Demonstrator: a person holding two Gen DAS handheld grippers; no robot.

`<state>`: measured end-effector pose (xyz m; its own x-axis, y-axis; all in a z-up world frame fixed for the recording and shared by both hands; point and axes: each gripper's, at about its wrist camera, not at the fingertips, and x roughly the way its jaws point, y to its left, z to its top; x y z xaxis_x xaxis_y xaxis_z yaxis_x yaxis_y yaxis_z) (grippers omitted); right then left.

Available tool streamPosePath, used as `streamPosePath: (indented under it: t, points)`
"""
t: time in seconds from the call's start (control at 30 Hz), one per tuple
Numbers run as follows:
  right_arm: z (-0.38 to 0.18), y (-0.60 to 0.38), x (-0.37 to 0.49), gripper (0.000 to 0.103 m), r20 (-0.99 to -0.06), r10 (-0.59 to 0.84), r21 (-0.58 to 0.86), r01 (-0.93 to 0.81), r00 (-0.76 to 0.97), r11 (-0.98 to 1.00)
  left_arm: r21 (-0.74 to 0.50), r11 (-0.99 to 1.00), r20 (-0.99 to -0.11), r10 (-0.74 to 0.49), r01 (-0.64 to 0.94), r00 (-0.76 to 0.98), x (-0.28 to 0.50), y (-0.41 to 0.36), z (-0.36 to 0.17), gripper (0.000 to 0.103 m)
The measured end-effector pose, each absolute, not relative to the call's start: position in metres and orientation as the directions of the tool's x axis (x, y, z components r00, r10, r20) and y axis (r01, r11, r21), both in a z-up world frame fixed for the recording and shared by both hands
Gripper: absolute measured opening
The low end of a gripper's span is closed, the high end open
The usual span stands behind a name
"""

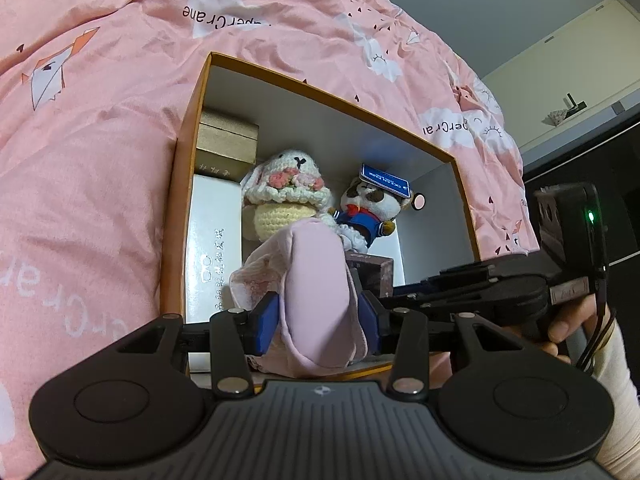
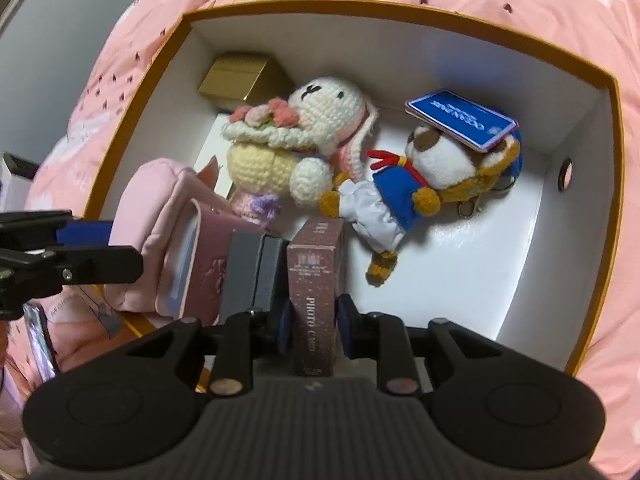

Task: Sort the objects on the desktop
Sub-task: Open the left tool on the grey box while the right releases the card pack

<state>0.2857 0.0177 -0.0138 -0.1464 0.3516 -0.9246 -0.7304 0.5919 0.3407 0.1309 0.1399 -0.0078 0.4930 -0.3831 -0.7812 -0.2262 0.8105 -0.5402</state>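
Beside box wall (image 2: 576,128), bare white floor (image 2: 472,264)

The open box (image 2: 404,14) lies on the quilt (image 1: 100,152). In its far-left corner sits a small box (image 2: 236,80); the crochet rabbit (image 2: 280,140) lies beside it, the plush doll (image 2: 404,196) to the right — a card (image 2: 460,124) on its head. Along the near edge, left to right: pouch (image 2: 160,216), dark case (image 2: 256,268), photo-card box (image 2: 316,280).
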Motion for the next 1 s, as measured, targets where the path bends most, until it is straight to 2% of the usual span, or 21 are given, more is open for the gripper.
streamPosePath:
  t: [0.23,0.3,0.4,0.77,0.9,0.97,1.0]
  points:
    - [-0.018,-0.014,0.271,0.029,-0.892,0.433,0.391,-0.695,-0.126,0.604,-0.543,0.806,-0.783,-0.382,-0.238,0.491,0.131,0.143,-0.011,0.049]
    - [-0.02,-0.02,0.269,0.02,-0.879,0.464,0.411,-0.674,-0.114,0.614,-0.541,0.806,-0.784,-0.38,-0.24,0.49,0.131,0.142,-0.01,0.049]
    - [-0.015,-0.019,0.265,0.011,-0.878,0.468,0.404,-0.676,-0.099,0.616,-0.537,0.811,-0.786,-0.381,-0.232,0.488,0.131,0.141,-0.01,0.049]
    - [-0.02,-0.022,0.272,0.012,-0.859,0.496,0.463,-0.601,-0.126,0.651,-0.53,0.813,-0.788,-0.366,-0.242,0.495,0.13,0.141,-0.012,0.049]
    - [-0.01,-0.018,0.269,0.016,-0.884,0.466,0.371,-0.662,-0.038,0.651,-0.527,0.815,-0.787,-0.362,-0.242,0.499,0.129,0.142,-0.011,0.049]
    - [0.0,-0.015,0.272,0.027,-0.889,0.454,0.291,-0.687,0.064,0.666,-0.53,0.813,-0.785,-0.362,-0.242,0.502,0.128,0.141,-0.011,0.049]
    - [0.003,-0.015,0.274,0.038,-0.888,0.446,0.254,-0.686,0.115,0.682,-0.532,0.811,-0.784,-0.363,-0.243,0.504,0.128,0.141,-0.011,0.049]
